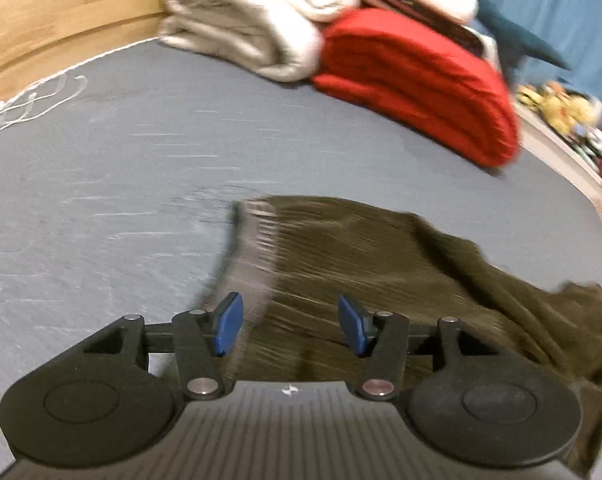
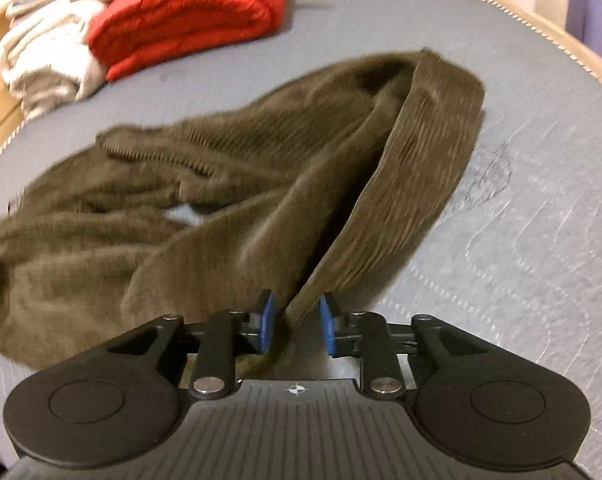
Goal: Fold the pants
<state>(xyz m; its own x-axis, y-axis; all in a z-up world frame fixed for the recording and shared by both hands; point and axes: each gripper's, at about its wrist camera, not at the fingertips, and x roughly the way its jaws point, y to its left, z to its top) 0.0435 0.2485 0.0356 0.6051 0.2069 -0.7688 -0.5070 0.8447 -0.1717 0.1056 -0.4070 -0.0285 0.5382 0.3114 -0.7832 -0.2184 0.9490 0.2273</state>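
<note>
Olive-brown corduroy pants (image 2: 237, 184) lie crumpled on the grey mattress (image 2: 521, 208). In the right wrist view one leg is looped back on itself toward the far side. A fold of it runs between the blue pads of my right gripper (image 2: 297, 322), whose jaws stand a little apart around the cloth. In the left wrist view the pants (image 1: 361, 256) lie under and ahead of my left gripper (image 1: 289, 322). Its jaws are wide open over the hem end, and nothing is held. This view is blurred.
A folded red blanket (image 1: 417, 84) and a folded beige blanket (image 1: 245, 20) lie at the far side of the mattress. White cables (image 1: 33, 100) lie at its left edge by the wooden frame (image 1: 41, 8). A shelf with clutter (image 1: 569, 116) stands right.
</note>
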